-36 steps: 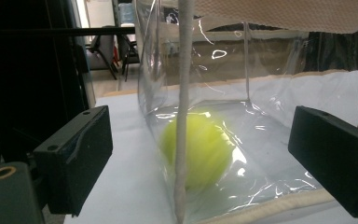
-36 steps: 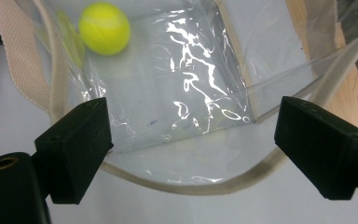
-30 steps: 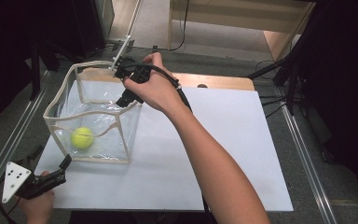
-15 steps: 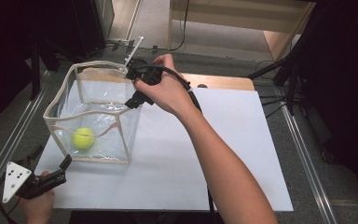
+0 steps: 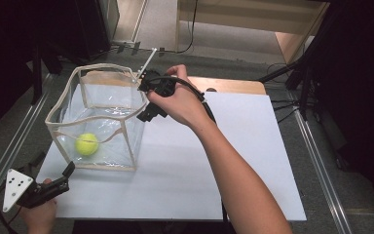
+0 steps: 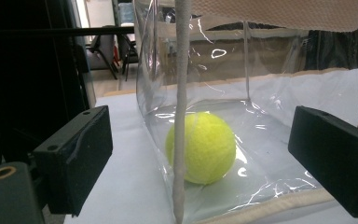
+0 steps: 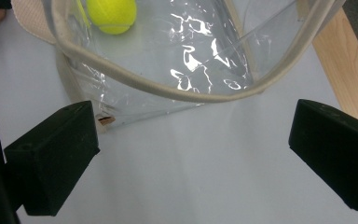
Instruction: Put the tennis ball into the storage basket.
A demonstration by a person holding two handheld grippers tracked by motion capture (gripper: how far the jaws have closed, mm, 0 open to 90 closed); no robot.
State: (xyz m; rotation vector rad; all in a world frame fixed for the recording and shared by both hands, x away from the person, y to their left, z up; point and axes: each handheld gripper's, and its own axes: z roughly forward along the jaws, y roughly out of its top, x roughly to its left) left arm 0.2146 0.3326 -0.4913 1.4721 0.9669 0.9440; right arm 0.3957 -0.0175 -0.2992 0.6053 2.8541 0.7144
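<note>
Both grippers' fingers (image 7: 51,154) gape empty, the bag (image 7: 168,95) just beyond them.

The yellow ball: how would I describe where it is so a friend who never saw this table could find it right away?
Start at the white table top and look to its left side, where a clear plastic box with a beige cloth rim stands open at the top. The yellow ball lies on the box's floor, near the front wall. It is the only round, brightly coloured thing there; everything around it is clear, white or black.
</note>
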